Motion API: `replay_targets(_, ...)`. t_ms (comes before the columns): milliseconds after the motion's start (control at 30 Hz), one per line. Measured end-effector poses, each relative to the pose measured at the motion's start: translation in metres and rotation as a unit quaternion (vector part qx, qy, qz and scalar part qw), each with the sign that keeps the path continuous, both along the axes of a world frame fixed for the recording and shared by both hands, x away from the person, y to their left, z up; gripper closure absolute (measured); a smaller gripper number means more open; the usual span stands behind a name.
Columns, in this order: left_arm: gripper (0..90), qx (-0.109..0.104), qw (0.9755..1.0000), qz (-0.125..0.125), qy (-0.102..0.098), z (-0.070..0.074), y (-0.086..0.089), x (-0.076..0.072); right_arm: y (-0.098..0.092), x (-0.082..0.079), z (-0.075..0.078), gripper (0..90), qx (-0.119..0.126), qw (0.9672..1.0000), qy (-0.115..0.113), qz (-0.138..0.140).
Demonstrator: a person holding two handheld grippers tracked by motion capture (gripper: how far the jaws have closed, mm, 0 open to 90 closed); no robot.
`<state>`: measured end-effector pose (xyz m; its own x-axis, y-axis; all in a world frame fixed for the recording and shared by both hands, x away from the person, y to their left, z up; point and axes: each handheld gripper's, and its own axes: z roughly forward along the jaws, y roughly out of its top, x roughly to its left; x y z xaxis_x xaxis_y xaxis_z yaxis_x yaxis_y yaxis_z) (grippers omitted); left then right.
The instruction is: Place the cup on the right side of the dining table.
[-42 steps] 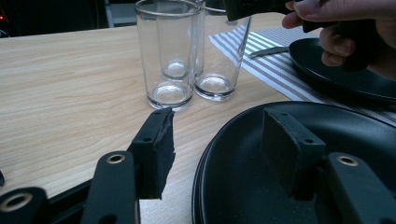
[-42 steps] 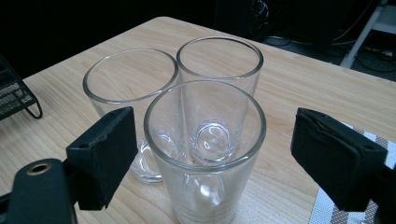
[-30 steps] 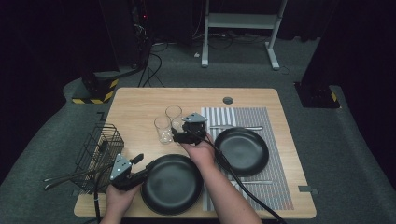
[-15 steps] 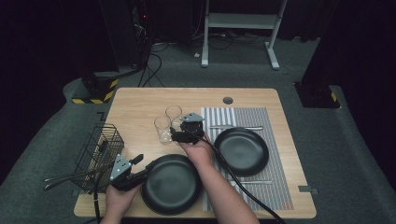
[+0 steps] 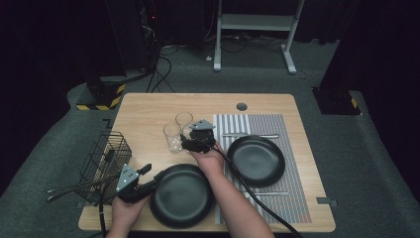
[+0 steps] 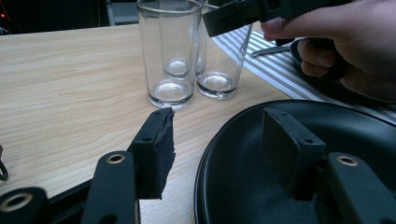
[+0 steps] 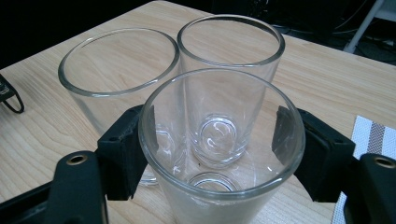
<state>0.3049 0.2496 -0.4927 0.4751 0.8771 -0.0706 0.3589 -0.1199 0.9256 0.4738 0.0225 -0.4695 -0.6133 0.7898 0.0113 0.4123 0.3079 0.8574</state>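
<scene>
Three clear glasses stand together on the wooden table (image 5: 148,114). My right gripper (image 7: 215,154) has just been closing its jaws on the nearest glass (image 7: 219,107), and its pads (image 7: 122,151) now rest against both sides. The other two glasses (image 7: 119,70) (image 7: 231,44) stand just behind it. From above, the right gripper (image 5: 190,139) sits by the glass cluster (image 5: 173,137). My left gripper (image 6: 219,149) is open astride the left rim of the near black plate (image 6: 261,196), one pad outside and one inside. In the high view the left gripper (image 5: 150,178) touches nothing.
A second black plate (image 5: 255,159) lies on the striped placemat (image 5: 257,123), with cutlery (image 5: 250,135) above it and another piece (image 5: 270,193) below. A wire basket (image 5: 106,156) with long handles (image 5: 69,187) sticking out stands at the table's left edge.
</scene>
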Motion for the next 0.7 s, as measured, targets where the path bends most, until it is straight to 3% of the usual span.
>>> replay_targets(333, 44.4, -0.003, 1.0, -0.002, 0.001, 0.0, -0.002, 0.001, -0.005, -0.001, 0.002, 28.2, 0.005, 0.9999, 0.009, 0.003)
replay_targets(700, 44.4, 0.003, 1.0, -0.007, -0.005, 0.001, -0.003, -0.001, -0.014, -0.011, 0.015, 28.3, 0.008, 0.9999, -0.013, -0.002)
